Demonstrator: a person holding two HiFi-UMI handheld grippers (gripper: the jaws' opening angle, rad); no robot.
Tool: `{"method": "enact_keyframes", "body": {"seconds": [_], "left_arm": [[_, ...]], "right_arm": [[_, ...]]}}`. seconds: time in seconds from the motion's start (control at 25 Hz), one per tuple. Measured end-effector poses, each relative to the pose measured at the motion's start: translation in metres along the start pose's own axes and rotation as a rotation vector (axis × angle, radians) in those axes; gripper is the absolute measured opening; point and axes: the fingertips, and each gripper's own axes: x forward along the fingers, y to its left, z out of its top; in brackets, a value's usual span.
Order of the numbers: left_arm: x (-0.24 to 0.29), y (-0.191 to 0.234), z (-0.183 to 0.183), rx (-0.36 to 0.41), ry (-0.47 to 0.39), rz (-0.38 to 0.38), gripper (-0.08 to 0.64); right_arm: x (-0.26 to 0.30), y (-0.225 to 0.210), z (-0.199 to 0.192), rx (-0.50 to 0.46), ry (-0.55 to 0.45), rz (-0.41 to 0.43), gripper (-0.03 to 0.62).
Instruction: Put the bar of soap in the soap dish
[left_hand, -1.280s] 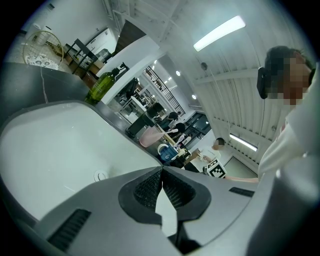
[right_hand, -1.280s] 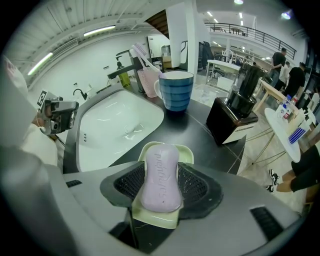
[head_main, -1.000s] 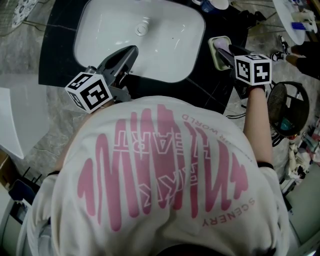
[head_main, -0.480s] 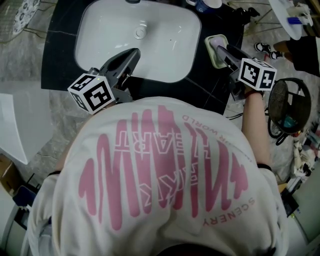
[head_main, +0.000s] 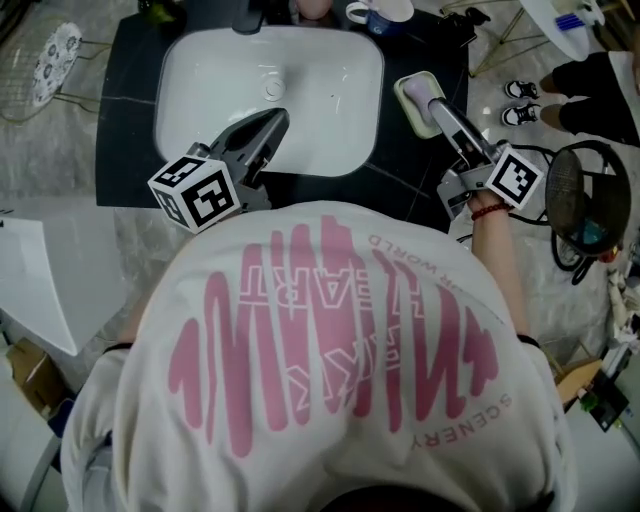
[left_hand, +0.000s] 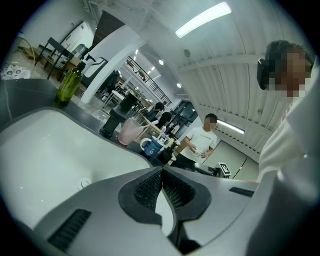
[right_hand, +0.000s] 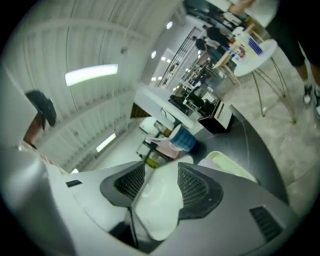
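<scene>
My right gripper (head_main: 428, 95) reaches up-left over the black counter to the pale green soap dish (head_main: 403, 92) beside the sink. It is shut on the white bar of soap (right_hand: 157, 200), which fills the gap between the jaws in the right gripper view (right_hand: 161, 169). There the dish (right_hand: 227, 162) lies just beyond the jaw tips. The soap (head_main: 421, 88) shows as a pale patch at the dish in the head view. My left gripper (head_main: 277, 118) hangs over the near edge of the white sink (head_main: 320, 60), shut with nothing in it (left_hand: 161, 172).
A blue mug (head_main: 380, 12) stands behind the sink, with a pink cup (left_hand: 129, 132) and a green bottle (left_hand: 67, 85) along the counter's back. A person in a white shirt (left_hand: 202, 142) stands beyond the counter. A round fan (head_main: 585, 215) sits on the floor at the right.
The head view has shifted, so the sink and dish sit lower and further left. The right gripper's handle has swung down and right while its tips stay at the dish. The left gripper holds over the sink.
</scene>
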Motion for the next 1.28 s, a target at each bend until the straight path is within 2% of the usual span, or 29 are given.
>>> {"method": "enact_keyframes", "body": {"seconds": [0.12,0.2,0.28,0.32,0.4,0.56,0.76,1.28], "left_arm": [[0.004,-0.005,0.012,0.029,-0.018,-0.007,0.009],[0.009,-0.01,0.02,0.036,-0.03,-0.027,0.009],[0.013,-0.016,0.027,0.047,-0.04,-0.047,0.009],[0.015,-0.019,0.029,0.055,-0.043,-0.054,0.009],[0.018,-0.024,0.031,0.073,-0.043,-0.067,0.009],[0.023,-0.031,0.026,0.089,-0.023,-0.085,0.009],[0.026,-0.04,0.016,0.093,-0.001,-0.105,0.009],[0.02,-0.04,0.007,0.084,0.008,-0.091,0.009]], "right_arm": [[-0.017,0.02,0.01,0.158,-0.197,0.208,0.215],[-0.024,0.026,0.011,0.185,-0.265,0.26,0.215],[-0.026,0.028,0.007,0.164,-0.269,0.241,0.213],[-0.026,0.029,0.004,0.142,-0.257,0.217,0.189],[-0.027,0.028,-0.002,0.097,-0.232,0.159,0.085],[-0.032,0.025,-0.01,0.052,-0.198,0.064,0.031],[-0.033,0.025,-0.028,-0.007,-0.129,0.008,0.018],[-0.034,0.028,-0.033,-0.034,-0.101,0.022,0.017]]}}
